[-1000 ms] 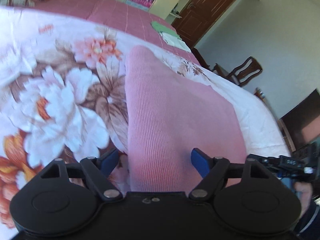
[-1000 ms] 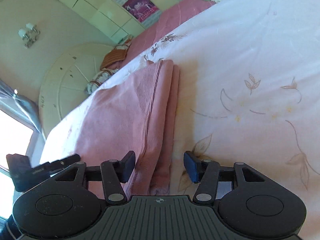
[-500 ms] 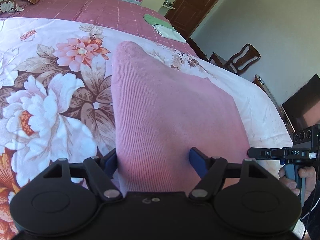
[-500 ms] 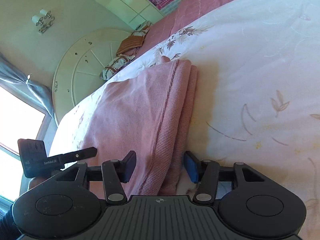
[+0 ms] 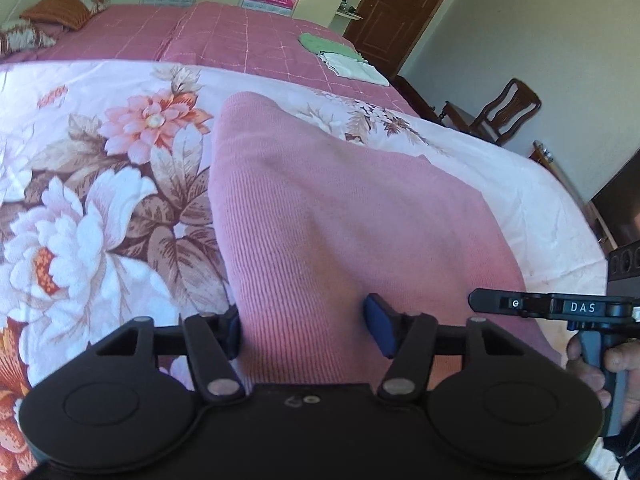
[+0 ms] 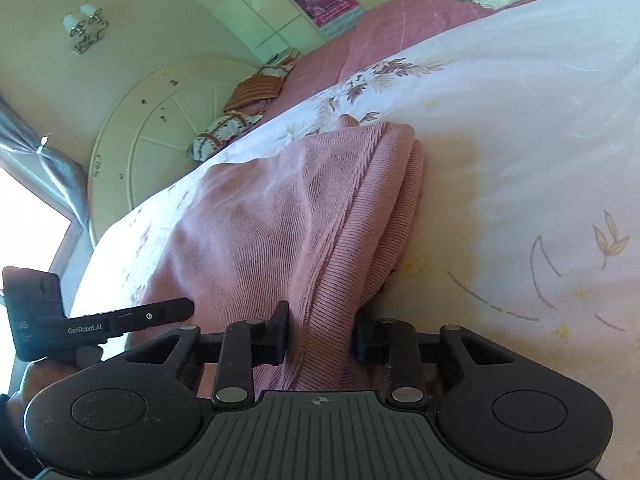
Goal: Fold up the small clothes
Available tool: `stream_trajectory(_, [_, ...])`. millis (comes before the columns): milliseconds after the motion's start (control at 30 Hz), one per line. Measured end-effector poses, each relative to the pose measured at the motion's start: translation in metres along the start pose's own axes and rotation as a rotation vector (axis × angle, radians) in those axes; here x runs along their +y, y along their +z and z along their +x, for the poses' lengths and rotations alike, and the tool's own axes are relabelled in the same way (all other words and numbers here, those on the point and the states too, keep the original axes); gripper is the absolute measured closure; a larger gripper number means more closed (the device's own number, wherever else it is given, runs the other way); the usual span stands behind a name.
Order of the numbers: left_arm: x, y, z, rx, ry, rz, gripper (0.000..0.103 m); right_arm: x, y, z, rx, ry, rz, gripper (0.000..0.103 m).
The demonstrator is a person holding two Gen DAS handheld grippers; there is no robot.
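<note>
The pink garment (image 5: 344,216) lies on the bed's floral cover (image 5: 92,208), partly folded. In the right wrist view its right edge shows several stacked layers, so at least one fold appears done. The near end remains to be handled; judged from the layout, one more fold, near end toward far end, would finish the piece.

Left gripper (image 5: 308,326): the fingers (image 5: 380,330) have just been closing and now stand at a medium gap with the near left part of the garment between them. Cloth fills the gap and bulges up between the blue pads; the pads appear to press on it, so this reads as a grip.

Right gripper (image 6: 320,334): the fingers (image 6: 276,336) have just been closing and are now narrow, pinching the layered right edge of the garment at its near end. The cloth gathers into ridges where it passes between them.

Each gripper is visible at the edge of the other's view, held by a hand (image 5: 600,364). Both sit at the near edge of the garment, left and right.

Far on the bed, on the pink checked spread (image 5: 224,40), a green item (image 5: 324,42) and a white item (image 5: 352,68) lie flat and touching; they look already folded. No further unfolded clothes are visible.

Containers: none in view.
</note>
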State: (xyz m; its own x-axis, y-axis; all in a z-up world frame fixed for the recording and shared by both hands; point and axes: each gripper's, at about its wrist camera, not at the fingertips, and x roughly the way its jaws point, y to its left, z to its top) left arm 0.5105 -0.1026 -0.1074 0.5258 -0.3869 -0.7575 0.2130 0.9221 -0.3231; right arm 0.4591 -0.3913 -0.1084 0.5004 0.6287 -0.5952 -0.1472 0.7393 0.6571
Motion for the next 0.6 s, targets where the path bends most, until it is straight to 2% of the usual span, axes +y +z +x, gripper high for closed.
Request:
stream_trajectory(167, [-0.018, 0.001, -0.006, -0.019, 0.07, 0.093, 0.064, 0.031, -0.008, 0.005, -0.02, -0.136, -0.105, 0.077])
stream_trajectory(333, [-0.03, -0.003, -0.013, -0.041, 0.108, 0.163, 0.068, 0.051, -0.015, 0.008, -0.034, -0.225, -0.167, 0.079])
stream_trajectory(433, [-0.032, -0.005, -0.02, -0.064, 0.091, 0.182, 0.07, 0.065, -0.02, 0.008, -0.058, -0.274, -0.21, 0.08])
stream_trajectory(600, [-0.023, -0.007, -0.037, -0.095, 0.018, 0.189, 0.071, 0.091, -0.024, 0.004, -0.097, -0.35, -0.269, 0.081])
